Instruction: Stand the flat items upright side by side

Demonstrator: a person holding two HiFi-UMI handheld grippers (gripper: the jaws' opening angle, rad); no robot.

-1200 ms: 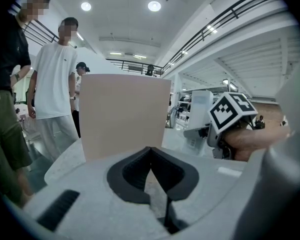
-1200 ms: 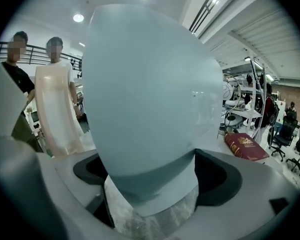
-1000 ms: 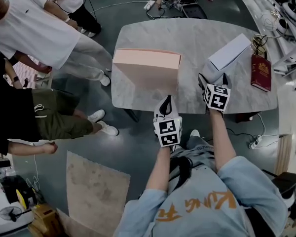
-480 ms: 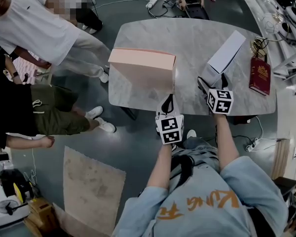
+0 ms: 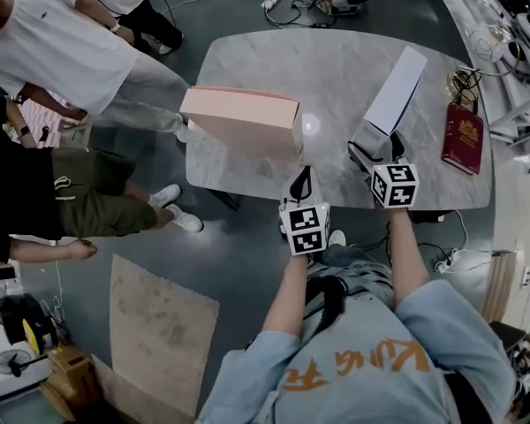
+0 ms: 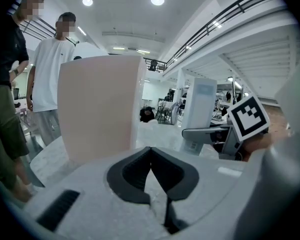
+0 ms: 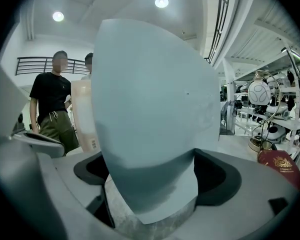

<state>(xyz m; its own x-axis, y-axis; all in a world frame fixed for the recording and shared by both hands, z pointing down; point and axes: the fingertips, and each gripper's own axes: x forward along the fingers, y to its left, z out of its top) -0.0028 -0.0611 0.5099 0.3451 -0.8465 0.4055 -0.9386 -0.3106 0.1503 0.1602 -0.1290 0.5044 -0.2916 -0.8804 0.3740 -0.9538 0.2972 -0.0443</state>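
Up close, right gripper (image 7: pixel 152 184) grasps the white box (image 7: pixel 150 94); left gripper (image 6: pixel 150 152) has jaws clenched, empty.

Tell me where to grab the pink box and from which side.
Probably its narrow end nearest the shut left tool, pinched across the thickness from the near side: the pink box stands upright and its broad faces look too wide.

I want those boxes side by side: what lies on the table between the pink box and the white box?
Nothing; in the head view only bare marble table shows between the pink box and the white box.
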